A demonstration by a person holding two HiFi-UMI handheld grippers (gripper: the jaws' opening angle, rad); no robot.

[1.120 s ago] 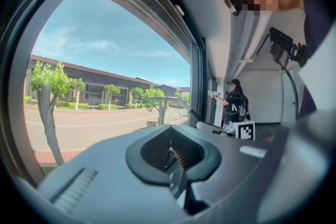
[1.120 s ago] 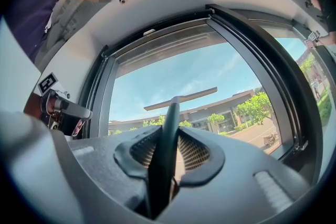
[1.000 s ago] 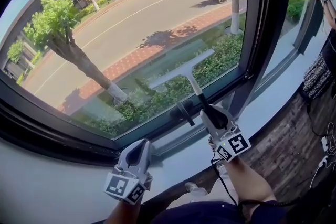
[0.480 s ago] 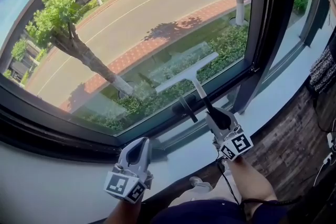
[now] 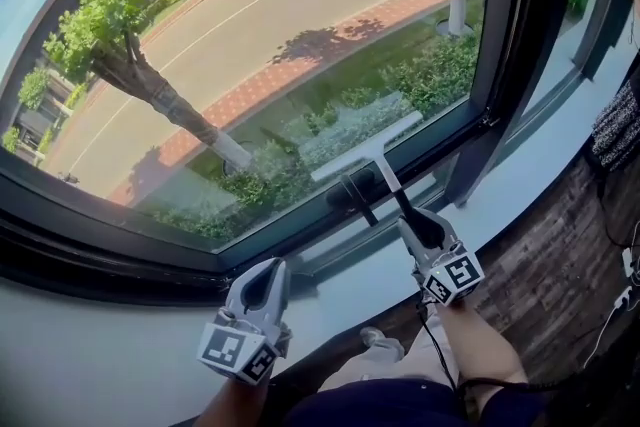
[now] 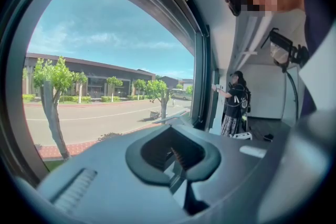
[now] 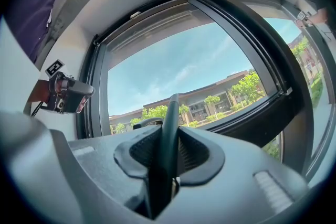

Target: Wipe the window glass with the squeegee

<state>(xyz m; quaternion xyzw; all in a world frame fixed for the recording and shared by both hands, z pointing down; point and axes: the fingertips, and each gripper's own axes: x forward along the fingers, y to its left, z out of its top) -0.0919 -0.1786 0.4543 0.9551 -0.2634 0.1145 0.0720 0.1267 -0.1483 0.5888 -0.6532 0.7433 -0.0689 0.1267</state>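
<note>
The squeegee's pale blade point(image 5: 365, 145) lies across the window glass point(image 5: 260, 45) low down, close to the bottom frame. Its dark handle point(image 5: 397, 198) runs back into my right gripper point(image 5: 413, 223), which is shut on it. In the right gripper view the handle point(image 7: 169, 118) stands up between the jaws of the right gripper point(image 7: 168, 150) against the sky. My left gripper point(image 5: 264, 287) hovers over the white sill to the left, apart from the glass. In its own view the left gripper point(image 6: 176, 156) has its jaws together with nothing between them.
A black frame point(image 5: 300, 240) borders the glass, with a thick upright post point(image 5: 505, 45) at the right. A black window handle point(image 5: 350, 192) sticks out just left of the squeegee handle. The white sill point(image 5: 120, 365) runs below. Another person point(image 6: 233, 105) stands further along the windows.
The squeegee blade has slid down the glass toward the bottom frame, and my right gripper has dropped slightly with it. The left gripper has stayed put.
</note>
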